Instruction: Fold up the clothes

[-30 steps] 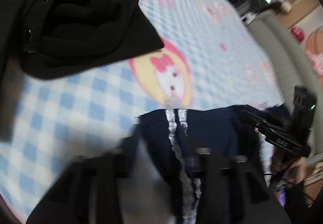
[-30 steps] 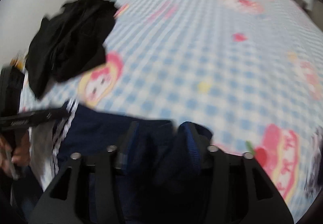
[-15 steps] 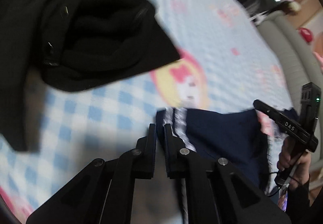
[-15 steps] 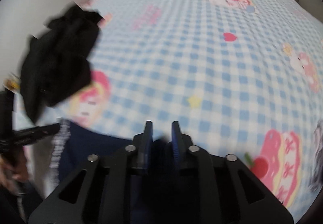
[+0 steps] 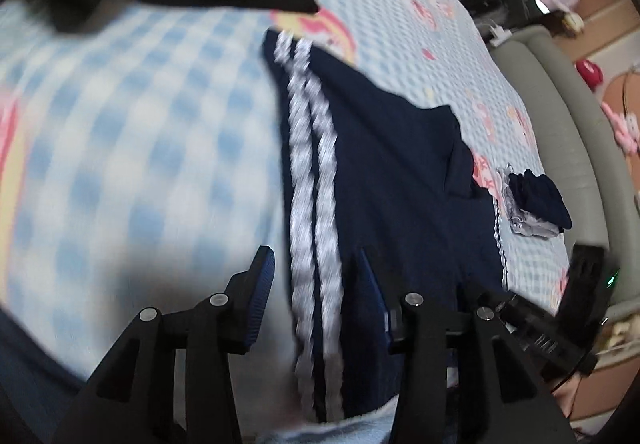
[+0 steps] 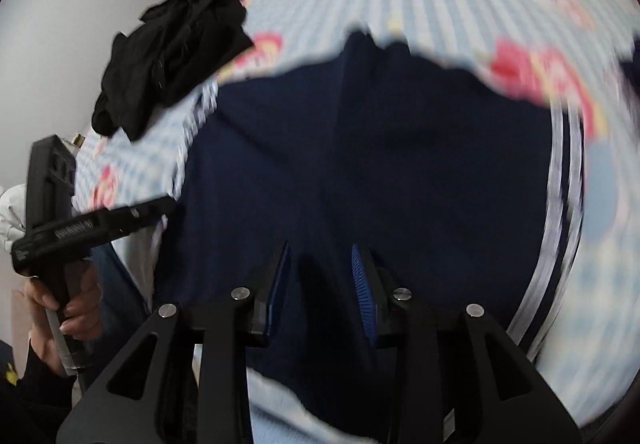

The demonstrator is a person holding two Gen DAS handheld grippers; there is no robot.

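L gripper, R gripper jaws apart over navy pants.

navy shorts spread flat — right gripper fingers apart

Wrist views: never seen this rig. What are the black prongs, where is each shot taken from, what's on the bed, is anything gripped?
No robot here: a person holds a two-finger gripper in each hand, each with a fisheye camera looking along its fingers. The black prongs at the bottom are those fingers. In the left wrist view the left gripper is open over the white-striped edge of the navy garment. In the right wrist view the right gripper is open over the same garment, gripping nothing. The garment lies spread on a blue checked bedsheet. A black garment sits farther back, and a small dark bundle near the sheet's edge.
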